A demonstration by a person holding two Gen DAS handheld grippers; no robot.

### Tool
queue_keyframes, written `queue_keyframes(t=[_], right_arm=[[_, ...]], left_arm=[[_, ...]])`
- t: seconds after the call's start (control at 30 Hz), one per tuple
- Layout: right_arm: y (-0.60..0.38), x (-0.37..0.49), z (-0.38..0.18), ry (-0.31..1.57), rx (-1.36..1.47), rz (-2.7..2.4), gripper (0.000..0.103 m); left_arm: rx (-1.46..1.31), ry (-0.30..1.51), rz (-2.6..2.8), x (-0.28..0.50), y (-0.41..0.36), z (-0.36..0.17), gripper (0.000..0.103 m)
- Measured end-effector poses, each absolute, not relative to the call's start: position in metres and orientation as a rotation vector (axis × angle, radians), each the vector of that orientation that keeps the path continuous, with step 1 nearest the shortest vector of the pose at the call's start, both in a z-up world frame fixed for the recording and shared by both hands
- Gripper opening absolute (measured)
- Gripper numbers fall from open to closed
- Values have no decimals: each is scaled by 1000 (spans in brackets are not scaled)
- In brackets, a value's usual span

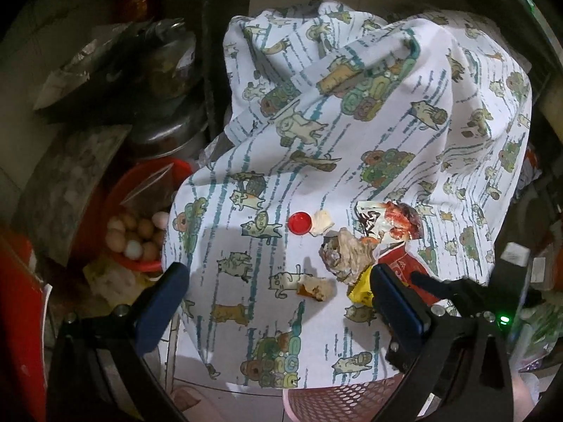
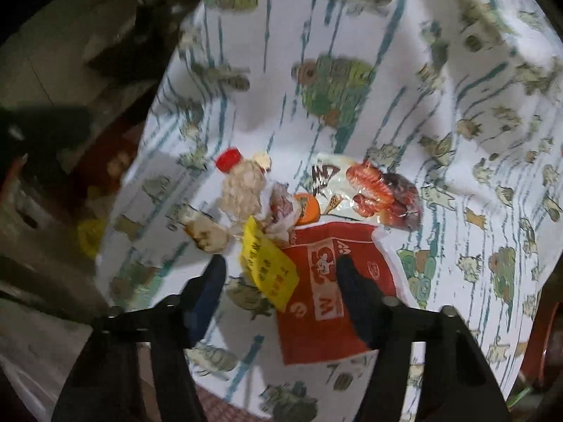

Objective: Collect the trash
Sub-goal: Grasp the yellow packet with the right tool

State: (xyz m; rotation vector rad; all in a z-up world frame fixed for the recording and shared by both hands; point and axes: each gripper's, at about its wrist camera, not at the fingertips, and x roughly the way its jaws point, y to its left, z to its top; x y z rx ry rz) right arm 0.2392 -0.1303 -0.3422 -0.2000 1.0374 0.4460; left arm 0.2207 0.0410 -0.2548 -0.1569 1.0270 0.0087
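Item: right gripper (image 2: pixel 281 277), jaws apart over yellow wrapper (image 2: pixel 269 267) and red packet (image 2: pixel 327 281); best lowered squarely. Left gripper (image 1: pixel 278 302) likewise apart, empty.

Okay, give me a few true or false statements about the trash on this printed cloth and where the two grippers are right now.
1. The red bottle cap lies on the printed cloth. True.
2. The left hand-held gripper grips the cap. False: it is open, holding nothing.
3. The right hand-held gripper is open over the yellow wrapper and red wrapper. True.
4. The eggs sit on the cloth. False: they are in a red basin beside it.
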Motion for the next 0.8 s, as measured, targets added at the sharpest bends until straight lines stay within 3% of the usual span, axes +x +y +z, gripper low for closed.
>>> queue_keyframes(t=[0.03, 0.17, 0.47, 0.63, 0.8], right_arm=[[-132, 241, -347, 1056, -180, 454, 49], [-132, 245, -359, 1096, -114, 446, 44], [-127, 231, -349, 1088, -111, 474, 4], [-150, 215, -312, 1015, -34, 478, 4], [-179, 210, -285, 923, -14, 417, 4]], left_arm=[[-162, 1030, 13, 221, 42, -256, 103], [-173, 1050, 32, 226, 44, -263, 103], [-149, 1100, 21, 234, 36, -269, 103], [-120, 1150, -39, 243, 27, -281, 102], [-73, 1288, -93, 256, 6, -312, 82]])
